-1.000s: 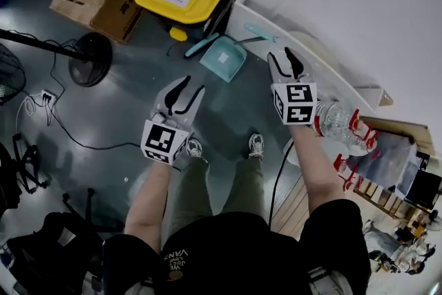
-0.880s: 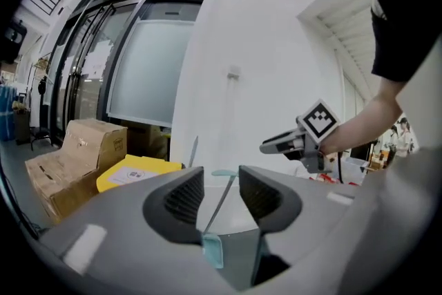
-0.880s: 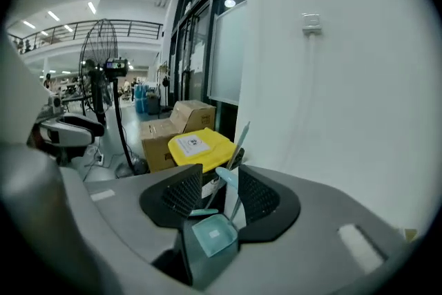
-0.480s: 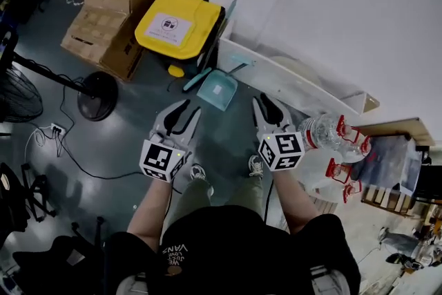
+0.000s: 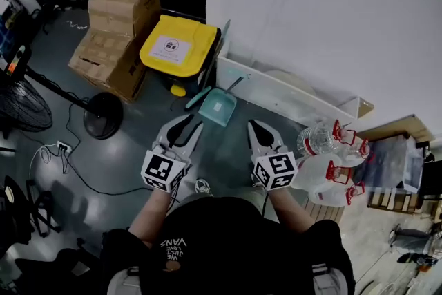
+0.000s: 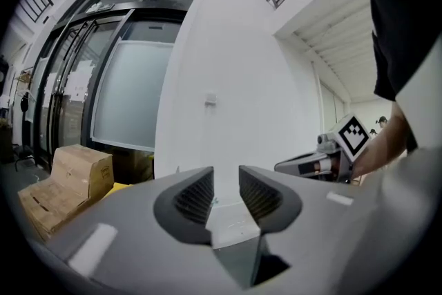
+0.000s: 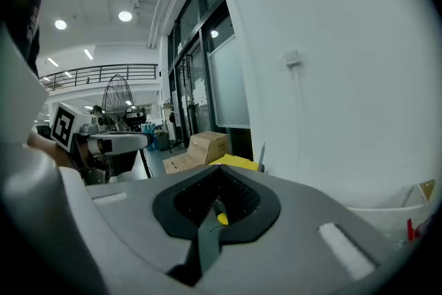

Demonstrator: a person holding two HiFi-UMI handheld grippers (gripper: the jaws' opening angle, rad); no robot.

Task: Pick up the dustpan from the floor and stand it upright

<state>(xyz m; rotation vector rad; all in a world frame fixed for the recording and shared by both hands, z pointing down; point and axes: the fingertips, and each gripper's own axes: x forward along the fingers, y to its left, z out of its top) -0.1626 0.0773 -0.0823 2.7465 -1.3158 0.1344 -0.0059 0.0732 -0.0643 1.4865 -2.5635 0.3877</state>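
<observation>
The teal dustpan (image 5: pixel 218 109) rests on the grey floor against the low white ledge (image 5: pixel 290 97), its handle pointing up toward the ledge; I cannot tell how steeply it leans. A teal brush (image 5: pixel 196 99) lies beside it. My left gripper (image 5: pixel 186 125) hovers short of the pan, open and empty; its jaws stand apart in the left gripper view (image 6: pixel 226 193). My right gripper (image 5: pixel 257 128) hangs level with it to the right, shut on nothing, its tips meeting (image 7: pixel 219 176). Neither gripper touches the dustpan.
A yellow-lidded bin (image 5: pixel 178 46) stands just behind the dustpan, cardboard boxes (image 5: pixel 114 27) to its left. A fan base (image 5: pixel 103 115) and cables lie on the floor at left. Clear water bottles with red caps (image 5: pixel 324 148) crowd the right, by a wooden shelf.
Both grippers have drawn back from the dustpan toward my body and risen. The right gripper, open earlier, has shut empty. The dustpan stays by the ledge.
</observation>
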